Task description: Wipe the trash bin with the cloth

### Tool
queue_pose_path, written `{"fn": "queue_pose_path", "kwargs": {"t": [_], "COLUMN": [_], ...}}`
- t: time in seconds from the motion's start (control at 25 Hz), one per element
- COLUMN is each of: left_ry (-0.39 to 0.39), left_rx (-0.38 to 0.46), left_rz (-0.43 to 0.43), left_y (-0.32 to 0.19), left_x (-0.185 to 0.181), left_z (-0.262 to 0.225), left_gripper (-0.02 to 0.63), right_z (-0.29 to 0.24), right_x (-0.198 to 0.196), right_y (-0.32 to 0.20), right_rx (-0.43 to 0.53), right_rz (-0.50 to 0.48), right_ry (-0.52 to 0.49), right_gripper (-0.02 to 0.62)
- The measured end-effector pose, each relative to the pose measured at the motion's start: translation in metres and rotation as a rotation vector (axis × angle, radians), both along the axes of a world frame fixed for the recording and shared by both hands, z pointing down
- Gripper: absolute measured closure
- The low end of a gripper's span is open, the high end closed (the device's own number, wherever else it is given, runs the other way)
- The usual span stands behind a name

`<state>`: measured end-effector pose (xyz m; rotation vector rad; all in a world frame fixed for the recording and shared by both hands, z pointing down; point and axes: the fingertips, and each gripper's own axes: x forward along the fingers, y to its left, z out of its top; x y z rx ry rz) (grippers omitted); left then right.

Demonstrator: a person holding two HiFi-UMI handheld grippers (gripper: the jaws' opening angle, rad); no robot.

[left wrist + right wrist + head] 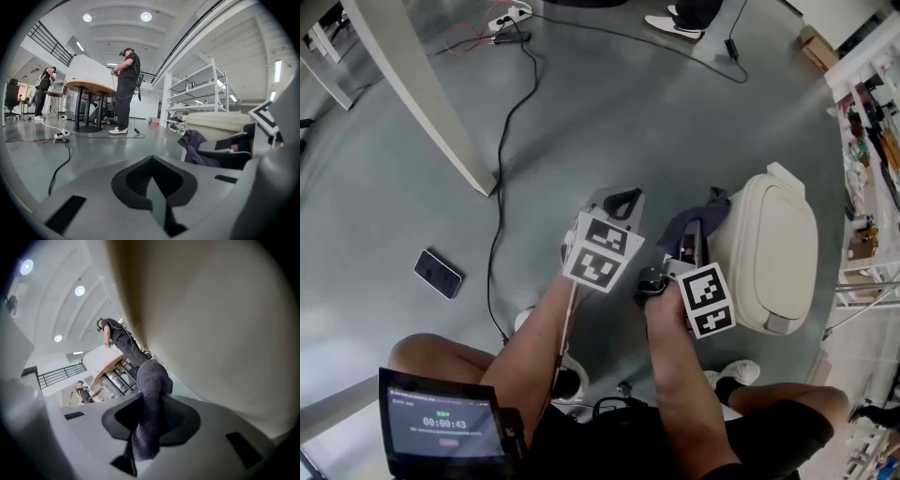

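Observation:
The beige trash bin (773, 253) stands on the grey floor at the right of the head view. A dark grey cloth (692, 223) is bunched against the bin's left side, and my right gripper (692, 246) is shut on it. In the right gripper view the cloth (152, 404) is pinched between the jaws, with the bin wall (225, 324) close by, filling the right side. My left gripper (619, 202) hovers just left of the cloth, shut and holding nothing. From the left gripper (152, 161) the cloth (194, 145) and bin (220, 123) show at the right.
A phone (439, 274) lies on the floor at left beside a black cable (502, 169). A white table leg (422, 94) slants across the upper left. Shelving (872, 122) stands right of the bin. A person (125, 91) stands by a round table (89, 86) in the distance.

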<state>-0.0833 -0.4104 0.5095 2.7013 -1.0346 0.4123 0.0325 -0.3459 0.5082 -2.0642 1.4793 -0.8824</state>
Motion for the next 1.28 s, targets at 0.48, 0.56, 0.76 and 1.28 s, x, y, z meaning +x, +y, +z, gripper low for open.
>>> {"fn": "queue_pose_path", "kwargs": {"t": [0.48,0.56,0.76,1.28], "left_ry": [0.077,0.072,0.060,-0.017], "left_rx": [0.001,-0.010,-0.032,-0.100], "left_rz": [0.061,0.061,0.062,0.064], "left_y": [0.009,0.011,0.014,0.008], "left_x": [0.028,0.028,0.028,0.018], "left_z": [-0.022,-0.017,-0.006,0.052], "left_gripper": [0.607,0.609,0.609,0.608], "right_z": [-0.011,-0.003,0.019,0.097], "right_x": [0.013,0.016,0.020,0.023], "right_y": [0.003,0.004,0.007,-0.007], "right_rx": [-0.004,-0.035,-0.102,-0.259], "right_rz": [0.102,0.117,0.132,0.139], "right_ry": [0.049,0.051,0.051,0.039], "right_gripper": [0.505,0.505,0.505,0.505]}}
